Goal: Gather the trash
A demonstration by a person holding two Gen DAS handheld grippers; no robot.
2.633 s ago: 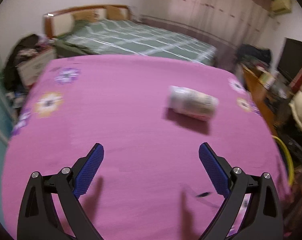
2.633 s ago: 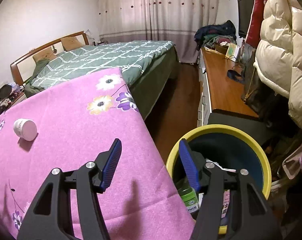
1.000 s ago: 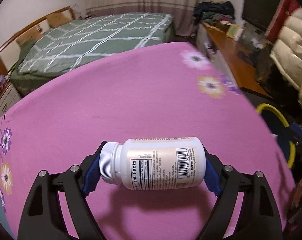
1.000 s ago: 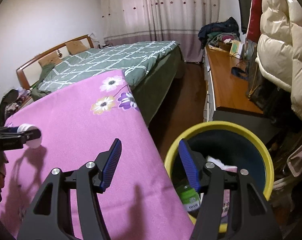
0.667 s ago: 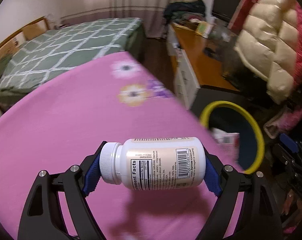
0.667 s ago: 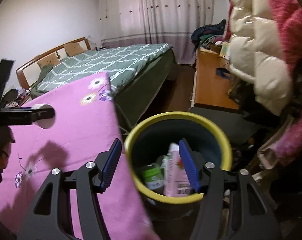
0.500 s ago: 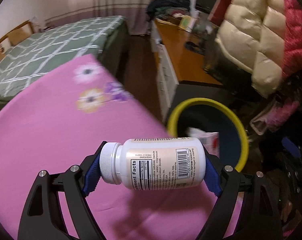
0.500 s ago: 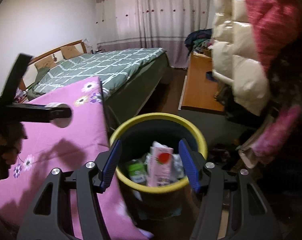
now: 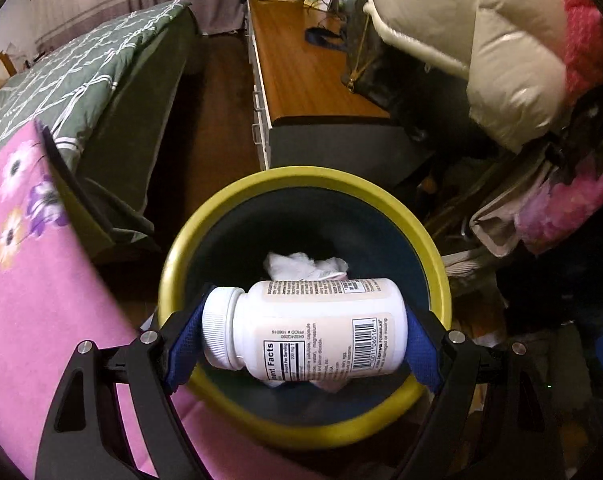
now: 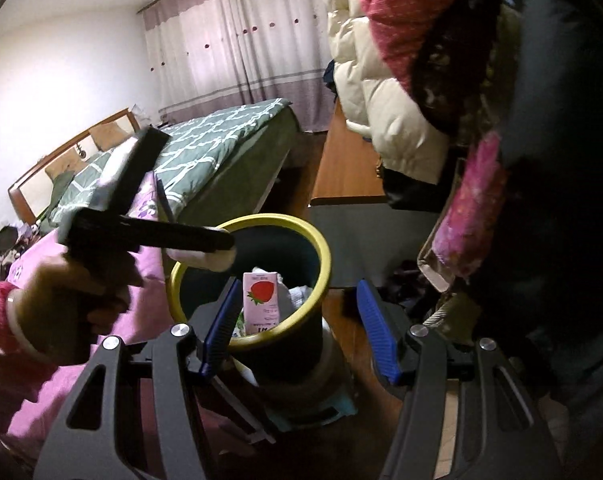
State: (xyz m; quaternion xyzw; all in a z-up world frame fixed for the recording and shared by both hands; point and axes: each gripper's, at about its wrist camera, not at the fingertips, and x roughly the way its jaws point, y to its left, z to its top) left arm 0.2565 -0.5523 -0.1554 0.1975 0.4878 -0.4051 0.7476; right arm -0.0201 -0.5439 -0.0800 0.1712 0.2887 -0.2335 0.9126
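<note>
My left gripper [image 9: 301, 332] is shut on a white pill bottle [image 9: 305, 328], held sideways between the blue pads with its cap to the left. It hangs directly over the yellow-rimmed trash bin [image 9: 433, 256], which holds crumpled white tissue [image 9: 301, 266]. In the right wrist view the left gripper [image 10: 149, 236] holds the bottle [image 10: 205, 260] above the bin [image 10: 321, 264]. A pink strawberry carton [image 10: 260, 300] stands inside. My right gripper [image 10: 299, 324] is open and empty just above the bin's near side.
The pink flowered cloth [image 9: 25, 280] on the table lies left of the bin. A green bed [image 9: 81, 80] stands behind. A wooden dresser [image 9: 301, 68] and hanging puffy coats [image 9: 481, 40] crowd the right side.
My left gripper has swung right off the pink cloth with the bottle and now hangs over the bin. The right gripper has moved closer to the bin and stayed open.
</note>
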